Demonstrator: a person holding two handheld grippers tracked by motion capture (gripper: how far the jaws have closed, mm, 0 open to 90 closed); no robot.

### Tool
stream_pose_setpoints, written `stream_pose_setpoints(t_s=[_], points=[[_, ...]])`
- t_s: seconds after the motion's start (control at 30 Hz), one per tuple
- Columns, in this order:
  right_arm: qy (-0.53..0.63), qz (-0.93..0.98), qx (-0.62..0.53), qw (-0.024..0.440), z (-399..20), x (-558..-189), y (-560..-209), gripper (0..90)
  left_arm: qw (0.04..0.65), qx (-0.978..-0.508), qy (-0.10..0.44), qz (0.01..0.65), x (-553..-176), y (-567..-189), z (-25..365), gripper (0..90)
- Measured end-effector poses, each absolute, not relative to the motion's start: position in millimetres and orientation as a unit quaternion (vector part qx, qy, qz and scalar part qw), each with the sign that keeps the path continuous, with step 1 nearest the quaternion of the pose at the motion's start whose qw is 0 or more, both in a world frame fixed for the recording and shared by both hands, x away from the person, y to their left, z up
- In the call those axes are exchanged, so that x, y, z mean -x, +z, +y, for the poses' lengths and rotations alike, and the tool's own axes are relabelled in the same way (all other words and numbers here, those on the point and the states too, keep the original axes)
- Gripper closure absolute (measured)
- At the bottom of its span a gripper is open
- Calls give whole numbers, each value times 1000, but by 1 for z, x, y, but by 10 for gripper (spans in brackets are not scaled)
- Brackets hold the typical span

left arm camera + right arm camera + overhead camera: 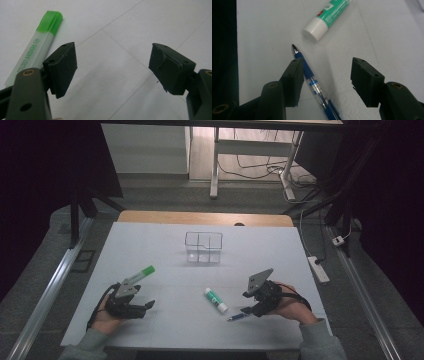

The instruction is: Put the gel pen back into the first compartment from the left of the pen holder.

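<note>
The blue pen [313, 81], lying near the table's [150, 245] front edge toward its right corner, is being straddled by the right gripper [325, 75], whose jaws are standing apart and not yet pressing it. The pick-up appears to be in hand. Next, the jaws would need closing squarely across the barrel. The left gripper [112, 67] is being held open and empty beside the green highlighter [37, 47].
</note>
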State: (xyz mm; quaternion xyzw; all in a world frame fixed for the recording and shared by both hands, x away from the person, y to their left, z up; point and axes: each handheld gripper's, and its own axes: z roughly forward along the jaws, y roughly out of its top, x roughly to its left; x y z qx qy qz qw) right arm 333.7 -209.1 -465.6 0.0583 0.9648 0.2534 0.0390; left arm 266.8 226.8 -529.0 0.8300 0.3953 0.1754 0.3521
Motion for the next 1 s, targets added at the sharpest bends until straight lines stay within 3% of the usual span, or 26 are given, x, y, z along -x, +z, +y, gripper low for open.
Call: stream_pose_setpoints(t_s=[0.73,1.0], points=[[191,981,-21,8,-185,-328,-491,395,348,-834,173,391,-266,-530,226,220],[181,983,-6,9,-178,-325,-496,462,349,-834,172,392,-266,-530,227,220]])
